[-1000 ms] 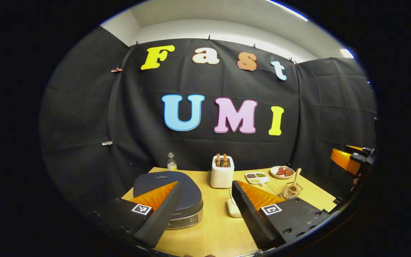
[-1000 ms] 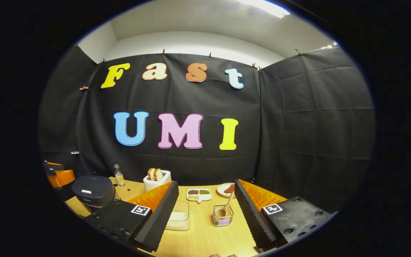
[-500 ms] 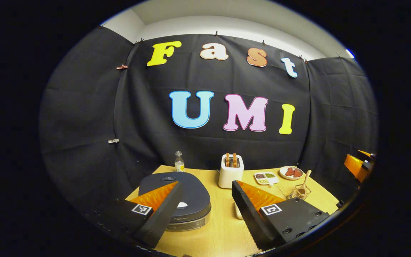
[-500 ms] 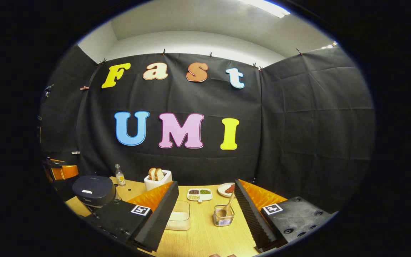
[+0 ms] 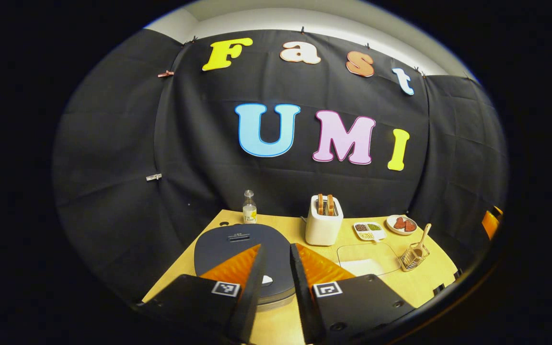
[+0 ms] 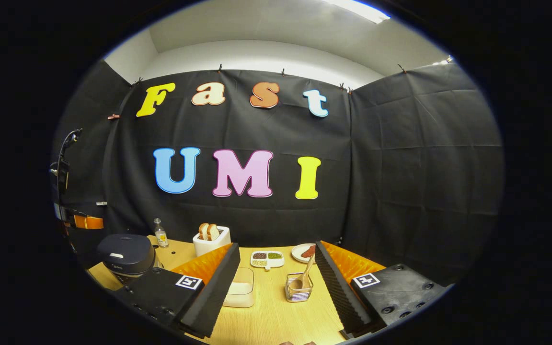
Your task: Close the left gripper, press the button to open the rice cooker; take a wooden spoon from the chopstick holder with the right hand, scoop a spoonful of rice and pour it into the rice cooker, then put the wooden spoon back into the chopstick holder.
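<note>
- Left gripper (image 5: 276, 268): fingers drawn close with a narrow slit between them, holding nothing, poised over the front of the rice cooker's lid
- Rice cooker (image 5: 230, 244): dark rounded lid down, white button (image 5: 267, 280) at its front edge showing in the slit between the fingers; stands at the table's left end
- Right gripper (image 6: 276, 282): fingers wide apart, empty, hanging above the table's near edge, well apart from the holder
- Chopstick holder (image 6: 298, 291): small wire basket, upright on the table between the right gripper's fingers in the right gripper view
- Wooden spoon (image 6: 304, 278): stands in the holder, bowl down, handle leaning up to the right
- Rice container (image 6: 241, 289): clear, shallow, white rice at the bottom, just left of the holder
- Wooden table (image 6: 276, 321): light grain
- Toaster (image 5: 323, 226): white, two slices up, at the back
- Small bottle (image 5: 249, 208): back left, behind the cooker
- Divided dish (image 5: 368, 230) and plate (image 5: 401, 224): back right, side by side
</note>
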Demonstrator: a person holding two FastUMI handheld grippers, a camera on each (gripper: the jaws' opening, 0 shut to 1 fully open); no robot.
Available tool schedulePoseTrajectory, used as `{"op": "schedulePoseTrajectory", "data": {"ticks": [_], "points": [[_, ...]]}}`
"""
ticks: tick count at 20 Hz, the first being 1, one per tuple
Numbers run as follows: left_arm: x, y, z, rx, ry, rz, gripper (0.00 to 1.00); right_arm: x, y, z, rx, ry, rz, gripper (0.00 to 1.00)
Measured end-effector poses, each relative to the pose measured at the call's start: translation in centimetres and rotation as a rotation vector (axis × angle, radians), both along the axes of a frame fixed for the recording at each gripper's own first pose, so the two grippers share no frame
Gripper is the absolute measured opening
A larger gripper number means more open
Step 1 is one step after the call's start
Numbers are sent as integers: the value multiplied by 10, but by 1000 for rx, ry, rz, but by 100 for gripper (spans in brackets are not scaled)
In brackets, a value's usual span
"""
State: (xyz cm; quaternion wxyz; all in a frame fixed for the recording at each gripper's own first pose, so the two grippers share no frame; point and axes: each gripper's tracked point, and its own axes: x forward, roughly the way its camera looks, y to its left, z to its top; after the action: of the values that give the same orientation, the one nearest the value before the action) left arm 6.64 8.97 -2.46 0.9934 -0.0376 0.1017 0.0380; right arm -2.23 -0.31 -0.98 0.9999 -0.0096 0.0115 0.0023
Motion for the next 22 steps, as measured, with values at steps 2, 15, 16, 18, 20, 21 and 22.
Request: {"op": "schedulePoseTrajectory", "data": {"ticks": [2, 15, 16, 18, 20, 21, 22], "points": [[7, 6, -7, 6, 15, -19, 26, -1, -4, -3, -12, 8, -5, 98], [37, 21, -95, -88, 208, -123, 5, -8, -10, -24, -47, 94, -43, 98], [38, 22, -101, -94, 224, -114, 5, -8, -11, -27, -48, 101, -44, 98], [40, 22, -106, -115, 237, -110, 5, -7, -8, -30, -39, 112, -46, 98], [39, 24, -118, -125, 275, -101, 5, -7, -4, -34, -34, 119, -39, 98], [38, 24, -116, -133, 262, -96, 5, -6, -3, -36, -38, 124, -35, 98], [39, 23, -118, -144, 267, -93, 6, -6, -3, -39, -45, 130, -32, 98]]}}
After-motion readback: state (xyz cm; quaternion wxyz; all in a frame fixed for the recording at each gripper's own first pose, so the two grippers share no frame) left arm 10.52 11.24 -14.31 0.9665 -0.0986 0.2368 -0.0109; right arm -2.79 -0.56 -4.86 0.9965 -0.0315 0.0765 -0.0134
